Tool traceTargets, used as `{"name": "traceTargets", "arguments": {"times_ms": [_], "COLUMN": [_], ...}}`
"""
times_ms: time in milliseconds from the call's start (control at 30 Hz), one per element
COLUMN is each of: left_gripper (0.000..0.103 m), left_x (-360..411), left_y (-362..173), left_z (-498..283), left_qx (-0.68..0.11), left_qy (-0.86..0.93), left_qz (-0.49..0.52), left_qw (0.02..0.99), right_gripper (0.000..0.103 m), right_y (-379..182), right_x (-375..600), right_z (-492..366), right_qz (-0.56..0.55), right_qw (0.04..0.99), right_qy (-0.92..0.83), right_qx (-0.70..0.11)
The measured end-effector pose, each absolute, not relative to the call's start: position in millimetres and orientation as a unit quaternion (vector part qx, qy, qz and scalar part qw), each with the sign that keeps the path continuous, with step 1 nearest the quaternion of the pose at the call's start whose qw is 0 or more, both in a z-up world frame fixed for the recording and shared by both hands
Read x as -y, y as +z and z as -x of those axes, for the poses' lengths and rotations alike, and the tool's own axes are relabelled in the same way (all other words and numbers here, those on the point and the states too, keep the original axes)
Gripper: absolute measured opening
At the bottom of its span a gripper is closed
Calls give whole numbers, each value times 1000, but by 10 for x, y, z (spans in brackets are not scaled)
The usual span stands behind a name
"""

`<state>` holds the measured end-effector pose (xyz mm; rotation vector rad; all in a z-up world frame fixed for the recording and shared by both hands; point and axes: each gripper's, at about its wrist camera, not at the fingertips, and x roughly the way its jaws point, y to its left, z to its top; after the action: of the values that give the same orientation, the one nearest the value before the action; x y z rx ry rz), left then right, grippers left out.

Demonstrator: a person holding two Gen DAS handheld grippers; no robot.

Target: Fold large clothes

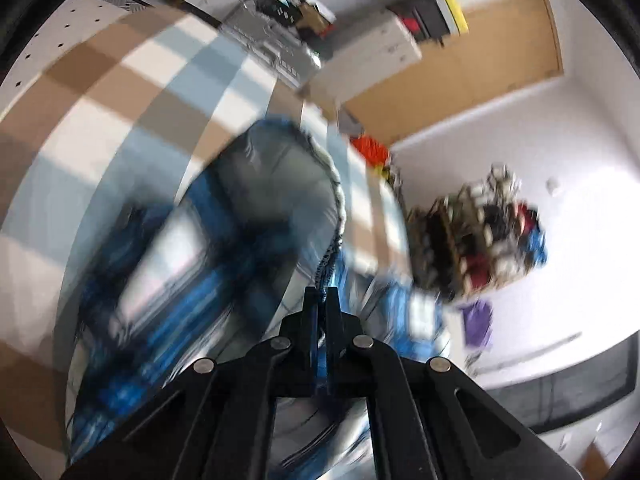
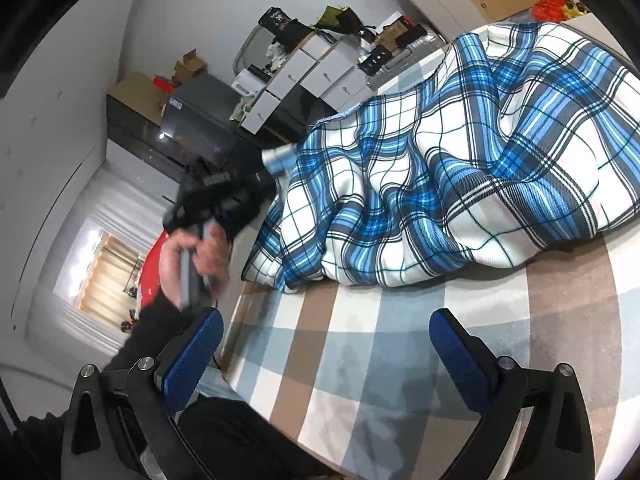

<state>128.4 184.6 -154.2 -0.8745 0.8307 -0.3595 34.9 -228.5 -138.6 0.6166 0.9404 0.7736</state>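
Observation:
A large blue, white and black plaid cloth (image 2: 440, 168) lies bunched on a table covered with a brown, white and pale-blue checked cover (image 2: 360, 360). My left gripper (image 1: 321, 300) is shut on the fringed edge of the cloth (image 1: 224, 248) and holds it lifted; that view is blurred by motion. In the right wrist view the left gripper (image 2: 224, 204) shows at the cloth's left edge, held by a hand. My right gripper (image 2: 320, 340) is open and empty, above the bare cover, near side of the cloth.
White drawer units (image 2: 312, 76) and a dark cabinet (image 2: 188, 120) with boxes stand beyond the table. A wooden door (image 1: 480, 60) and a cluttered rack (image 1: 480, 240) show in the left wrist view. The table's left edge (image 2: 236, 320) is close to my right gripper.

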Motion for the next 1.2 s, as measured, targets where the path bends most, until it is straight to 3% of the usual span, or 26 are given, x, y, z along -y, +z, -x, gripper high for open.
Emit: {"name": "traceTargets", "arguments": {"times_ms": [333, 367, 400, 467, 600, 733, 933, 1200], "left_gripper": [0, 7, 31, 64, 65, 65, 65, 65], "left_x": [-1628, -1603, -1600, -1640, -1642, -1565, -1344, -1251], "left_y": [-1126, -1121, -1150, -1198, -1159, -1367, -1855, -1869], "left_z": [-1945, -2032, -2069, -2025, -1777, -1458, -1207, -1439], "left_qx": [-369, -385, -399, -415, -425, -491, -551, -498], "left_qy": [-191, -202, -211, -181, -157, -181, -232, -253], "left_qz": [455, 454, 452, 440, 324, 222, 200, 342], "left_qw": [788, 778, 769, 776, 831, 823, 776, 755], "right_gripper": [103, 103, 103, 103, 103, 103, 103, 103], "right_y": [-1521, -1532, -1548, -1559, -1572, -1565, -1494, -1470], "right_x": [2262, 2268, 2276, 2291, 2326, 2298, 2189, 2176], "right_z": [-411, -419, -429, -434, -435, -431, -377, -320], "right_qz": [-276, -277, -278, -278, -283, -280, -267, -255], "right_qw": [769, 769, 768, 767, 764, 761, 763, 771], "right_qy": [350, 348, 346, 344, 347, 354, 367, 357], "right_qx": [-457, -459, -462, -464, -464, -466, -462, -462]}}
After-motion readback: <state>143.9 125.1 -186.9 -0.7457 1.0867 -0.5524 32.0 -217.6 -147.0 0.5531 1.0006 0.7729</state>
